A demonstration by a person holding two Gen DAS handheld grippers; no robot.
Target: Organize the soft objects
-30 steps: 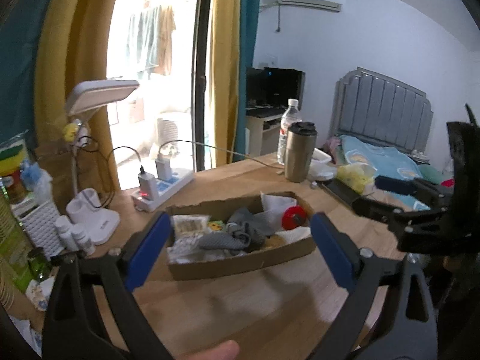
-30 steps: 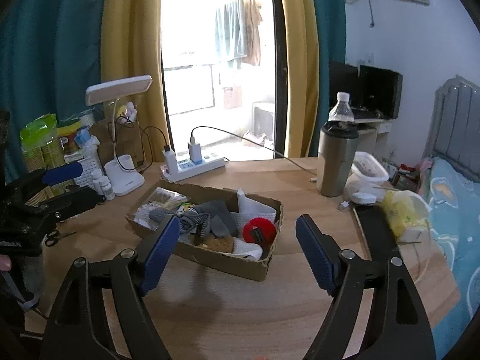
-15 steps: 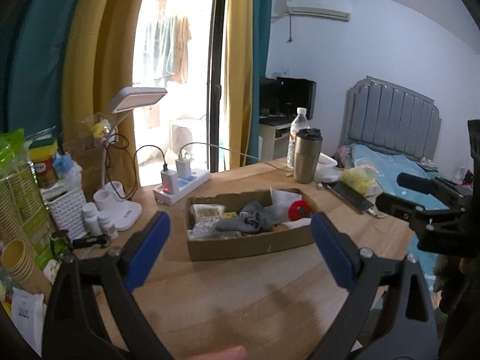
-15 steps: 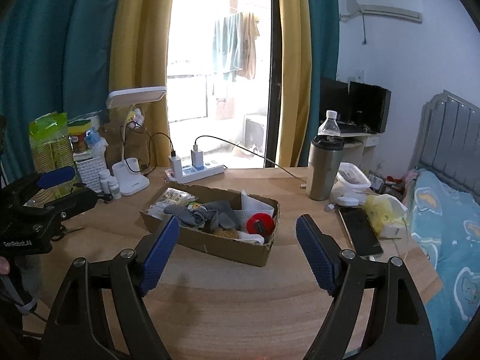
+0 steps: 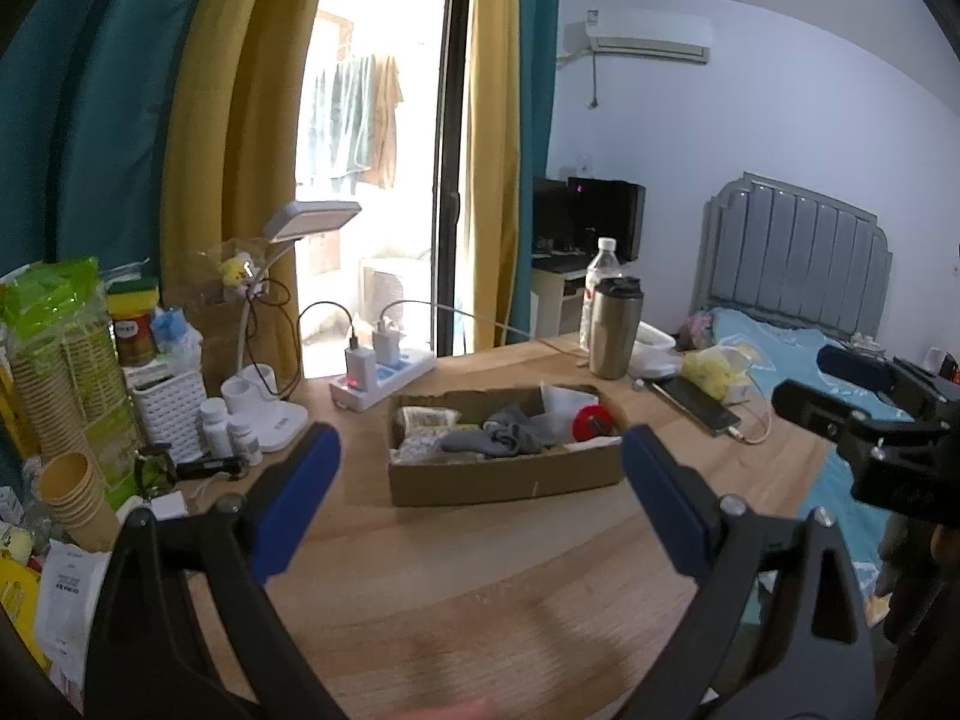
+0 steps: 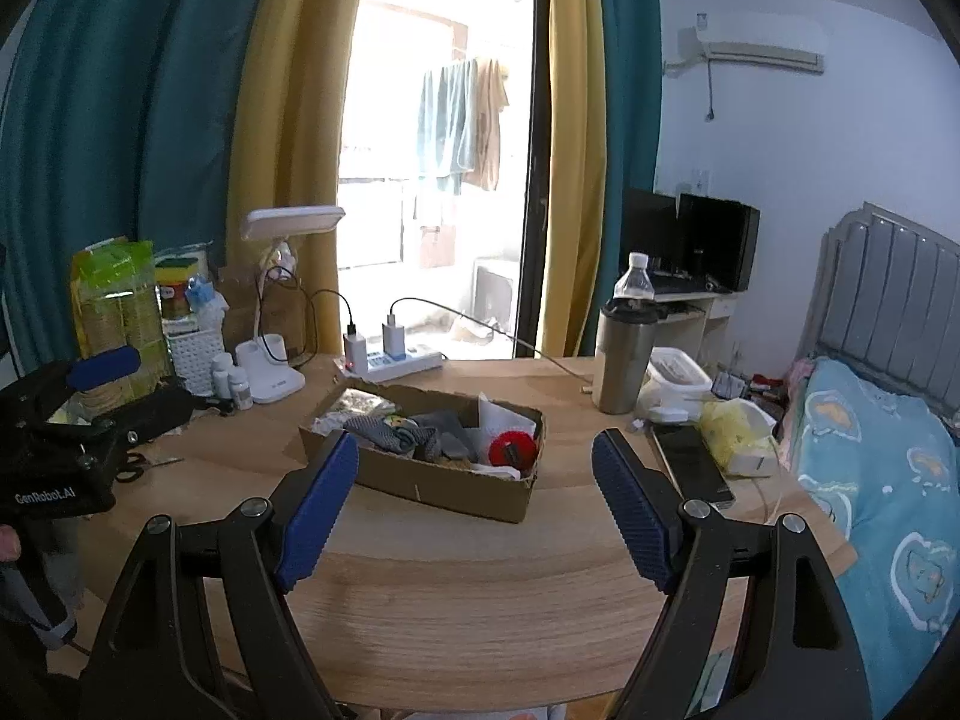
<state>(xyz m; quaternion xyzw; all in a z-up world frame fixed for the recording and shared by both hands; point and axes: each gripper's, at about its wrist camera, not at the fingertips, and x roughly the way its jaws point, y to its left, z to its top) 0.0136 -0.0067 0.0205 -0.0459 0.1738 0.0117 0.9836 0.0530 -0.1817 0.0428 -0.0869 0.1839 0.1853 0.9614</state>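
Table [image 6: 456,588]: wooden, broad bare stretch between both grippers and the box.
Cardboard box [image 6: 444,486]: shallow, open-topped, mid-table, well apart from both grippers; near the power strip [image 5: 384,375] and the steel tumbler [image 6: 621,360].
Soft objects: all lying inside the box; grey cloth [image 5: 510,438] bunched in the middle, white cloth [image 6: 504,417] propped at the back, mesh pieces [image 5: 420,429] at the left end, red round item [image 6: 513,449] at the right end.
Left gripper [image 5: 480,498]: jaws spread wide, nothing between them, held back above the table edge.
Right gripper [image 6: 474,501]: jaws likewise wide apart and bare, box framed between its blue pads [image 6: 318,510].
Stage: fits either a box yet to be sorted or one already filled; not settled here.
Handling, as a judgement: for any pinch on cloth, best taken at a raised fold, straight down, clear of the low cardboard wall; limp fabric likely to drag neighbours along.
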